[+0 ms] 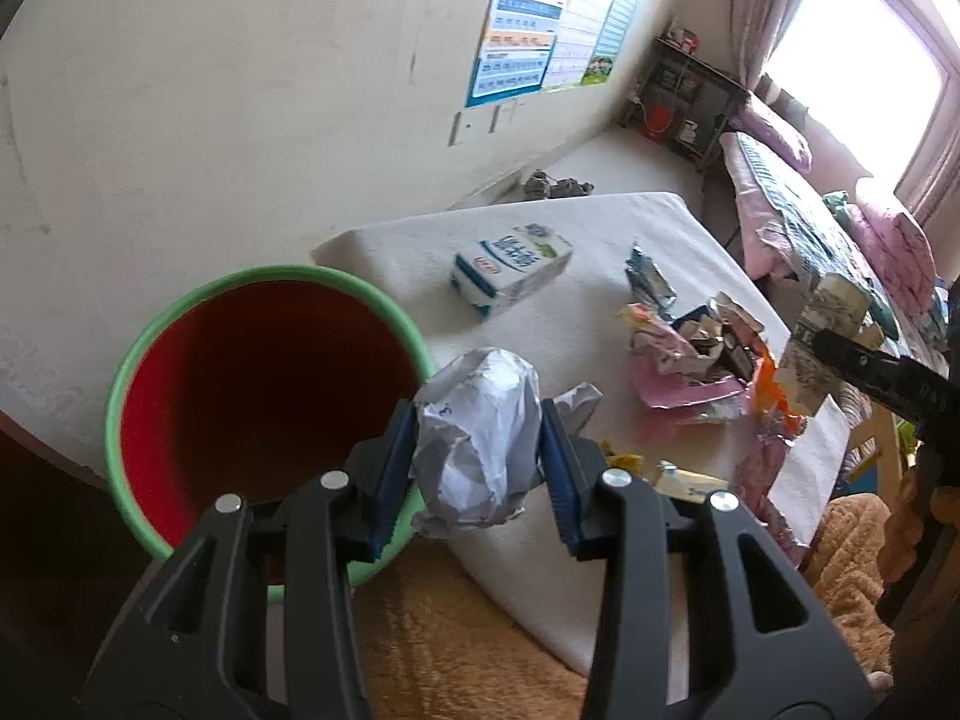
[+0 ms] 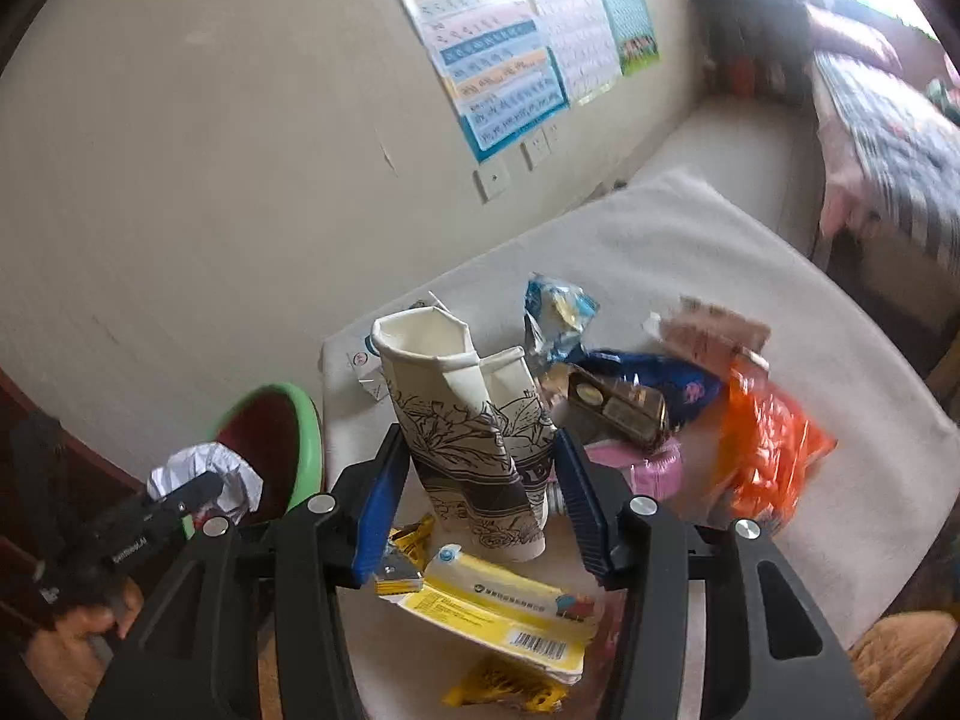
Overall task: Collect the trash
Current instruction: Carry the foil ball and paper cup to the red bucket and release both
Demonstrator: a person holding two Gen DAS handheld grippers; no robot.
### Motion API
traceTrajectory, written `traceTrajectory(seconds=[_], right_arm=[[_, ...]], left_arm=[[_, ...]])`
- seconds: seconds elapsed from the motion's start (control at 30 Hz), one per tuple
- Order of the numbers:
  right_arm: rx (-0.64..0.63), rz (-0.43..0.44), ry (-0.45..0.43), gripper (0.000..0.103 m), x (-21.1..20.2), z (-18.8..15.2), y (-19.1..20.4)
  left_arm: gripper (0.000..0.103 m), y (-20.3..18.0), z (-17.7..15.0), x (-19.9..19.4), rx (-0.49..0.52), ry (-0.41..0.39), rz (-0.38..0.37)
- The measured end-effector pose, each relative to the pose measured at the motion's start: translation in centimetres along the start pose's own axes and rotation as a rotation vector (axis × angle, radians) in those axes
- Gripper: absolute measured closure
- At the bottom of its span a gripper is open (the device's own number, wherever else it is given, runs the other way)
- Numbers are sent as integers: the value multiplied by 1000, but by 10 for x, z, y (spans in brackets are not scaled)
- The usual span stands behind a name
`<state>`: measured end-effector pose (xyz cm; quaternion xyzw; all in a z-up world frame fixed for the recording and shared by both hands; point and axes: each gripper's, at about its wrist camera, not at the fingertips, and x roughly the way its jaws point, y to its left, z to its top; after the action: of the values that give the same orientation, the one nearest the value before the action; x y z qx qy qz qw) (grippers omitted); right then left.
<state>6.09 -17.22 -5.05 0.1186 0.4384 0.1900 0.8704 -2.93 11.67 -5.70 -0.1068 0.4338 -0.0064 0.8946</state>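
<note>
Trash is split between the two tongs and the white table (image 1: pixel 600 228): the left gripper (image 1: pixel 477 450) is clamped on a crumpled paper ball (image 1: pixel 480 438), its blue pads pressed into either side, and carries it just to the right of the mouth of the red bin (image 1: pixel 258 384) with its green rim. The right gripper (image 2: pixel 480 480) has its pads tight against a flattened patterned paper cup (image 2: pixel 474 438), held upright over the table, with a yellow wrapper (image 2: pixel 498 618) lying beneath it and an orange bag (image 2: pixel 768 450) off to its right. By my reading, the step in hand is the drop-off of the ball; the next move calls for shifting the left tongs a little leftward until the ball hangs over the opening, then letting go, with the cup to follow. A milk carton (image 1: pixel 510 270) lies ahead of the left tongs, and a heap of mixed wrappers (image 1: pixel 690 354) sits farther right. The bin's bottom is in shadow, so its contents cannot be made out; its near rim is hidden behind the left tongs, and the right view is blurred toward the far edge.
</note>
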Motion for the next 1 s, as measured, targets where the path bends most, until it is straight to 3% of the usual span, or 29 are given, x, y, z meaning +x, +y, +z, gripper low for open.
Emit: traceTrajectory(seconds=[0.17,0.37,0.53,0.77,0.87,0.9,1.0], right_arm=[[25,28,8,54,1,1,-1],[-32,39,15,54,8,6,23],[-93,115,73,54,34,6,74],[-189,265,218,52,95,-13,160],[-227,297,261,52,117,-16,189],[-233,303,267,50,121,-17,193],[-227,319,257,27,126,-16,204]], left_arm=[[64,14,-2,3,-32,6,14],[64,26,-4,5,-35,0,55],[63,57,-7,9,-119,14,134],[63,104,-19,10,-236,44,186],[58,116,-22,9,-273,47,204],[51,120,-23,8,-288,43,208],[34,125,-27,5,-320,29,215]])
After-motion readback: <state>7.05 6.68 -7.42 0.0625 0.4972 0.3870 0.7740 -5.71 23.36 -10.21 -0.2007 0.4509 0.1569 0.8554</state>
